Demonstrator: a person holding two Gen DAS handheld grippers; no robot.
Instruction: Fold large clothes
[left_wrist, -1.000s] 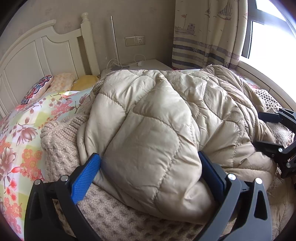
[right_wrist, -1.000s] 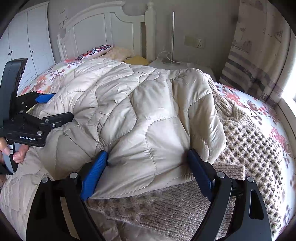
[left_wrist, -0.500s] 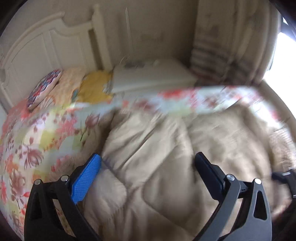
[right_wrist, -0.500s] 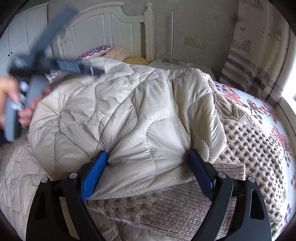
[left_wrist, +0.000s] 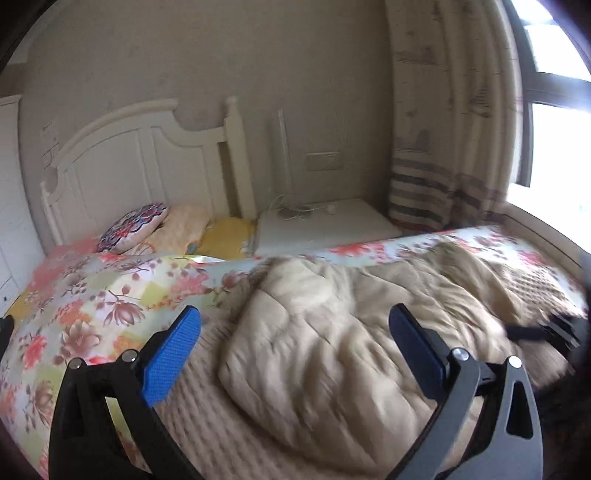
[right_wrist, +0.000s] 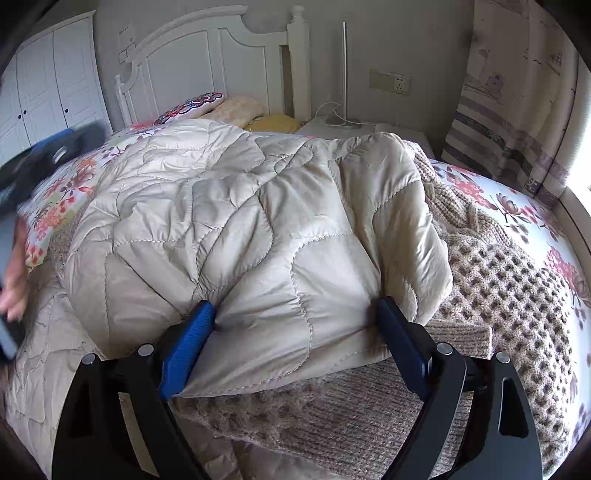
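coat (right_wrist: 240, 229) lies puffy on the bed (right_wrist: 517, 206); right gripper (right_wrist: 295, 325) squeezes its folded edge to hold it; left gripper (left_wrist: 295, 332) fingers apart, empty.

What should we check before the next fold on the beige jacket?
1. Left hand-held gripper open, nothing between its pads: ok.
2. Right hand-held gripper straddles the jacket's folded edge: ok.
3. Right gripper actually clamping the fabric: cannot tell.
4. Jacket alone on the bed: not ok, knit sweater lies under it.
5. Left wrist view sharp: not ok, blurred.
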